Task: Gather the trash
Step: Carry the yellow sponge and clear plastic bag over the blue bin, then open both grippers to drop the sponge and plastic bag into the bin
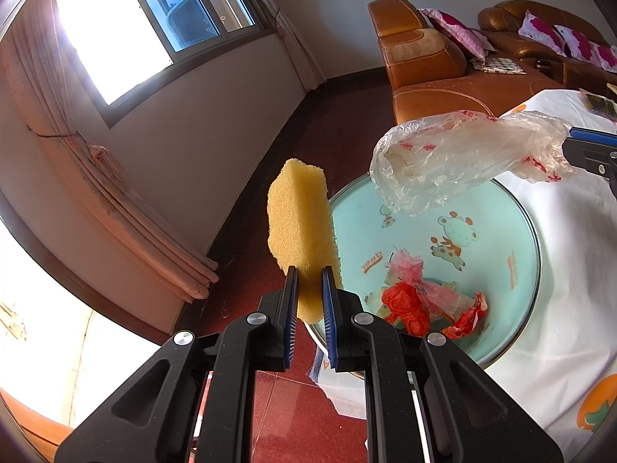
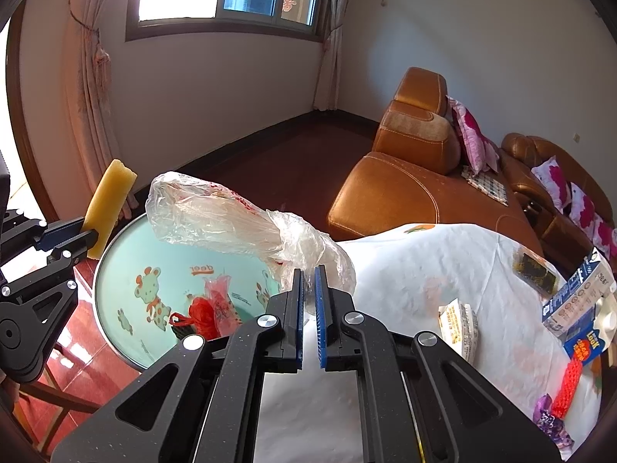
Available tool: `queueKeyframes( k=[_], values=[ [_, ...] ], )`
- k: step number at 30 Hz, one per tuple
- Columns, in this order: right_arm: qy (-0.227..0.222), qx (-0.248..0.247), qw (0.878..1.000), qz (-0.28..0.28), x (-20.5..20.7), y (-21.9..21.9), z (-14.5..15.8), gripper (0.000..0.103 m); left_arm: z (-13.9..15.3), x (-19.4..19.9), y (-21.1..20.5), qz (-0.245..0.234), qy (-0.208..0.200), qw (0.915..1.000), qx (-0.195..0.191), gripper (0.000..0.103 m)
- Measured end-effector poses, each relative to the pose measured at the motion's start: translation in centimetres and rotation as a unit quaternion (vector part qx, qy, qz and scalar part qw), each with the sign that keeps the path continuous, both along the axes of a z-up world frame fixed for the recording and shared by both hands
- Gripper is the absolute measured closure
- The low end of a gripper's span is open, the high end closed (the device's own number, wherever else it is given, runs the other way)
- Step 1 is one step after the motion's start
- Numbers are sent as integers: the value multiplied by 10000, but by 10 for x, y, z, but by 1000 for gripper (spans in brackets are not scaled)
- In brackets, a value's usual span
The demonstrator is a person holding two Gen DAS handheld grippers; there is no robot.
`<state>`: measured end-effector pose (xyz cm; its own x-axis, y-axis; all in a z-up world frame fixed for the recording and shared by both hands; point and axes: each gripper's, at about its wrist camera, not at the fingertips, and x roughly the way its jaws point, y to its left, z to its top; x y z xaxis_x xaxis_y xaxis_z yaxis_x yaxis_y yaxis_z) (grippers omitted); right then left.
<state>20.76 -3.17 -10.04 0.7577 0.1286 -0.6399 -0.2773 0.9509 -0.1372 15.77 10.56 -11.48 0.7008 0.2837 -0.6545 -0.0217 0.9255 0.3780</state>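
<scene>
L gripper is clenched on a yellow sponge that stands upright just outside the basin rim, on its far-left side. R gripper pinches a clear plastic bag – long axis stretches out over the basin, so R looks nearer to drop. Basin mouth is wide open w/ red scraps at the bottom; more trash is on the tablecloth – floor edge is close.

Clear plastic bag pinched in right gripper fingers above cartoon basin.
</scene>
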Motion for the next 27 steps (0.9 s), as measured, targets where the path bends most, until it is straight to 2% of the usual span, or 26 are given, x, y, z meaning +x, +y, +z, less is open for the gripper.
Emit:
queueKeyframes(
  k=[17,19,20,21,23,27],
  values=[
    [19,24,9998,195,-1,7,1,96,1,-1,-5,-60,-5,10000,-54,88],
    [13,85,9995,299,-3,7,1,85,1,-2,-5,-71,-33,9999,-81,87],
    [4,100,9994,325,-3,8,1,80,3,-3,-5,-72,-66,9999,-117,81],
    [-3,106,9994,325,-4,8,1,70,3,-4,-6,-76,-90,9999,-117,71],
    [-6,148,9994,311,-4,7,0,67,4,-5,-7,-72,-136,9999,-66,65],
    [-9,171,9995,265,-4,5,0,65,3,-5,-8,-69,-119,9999,-73,64]
  ],
)
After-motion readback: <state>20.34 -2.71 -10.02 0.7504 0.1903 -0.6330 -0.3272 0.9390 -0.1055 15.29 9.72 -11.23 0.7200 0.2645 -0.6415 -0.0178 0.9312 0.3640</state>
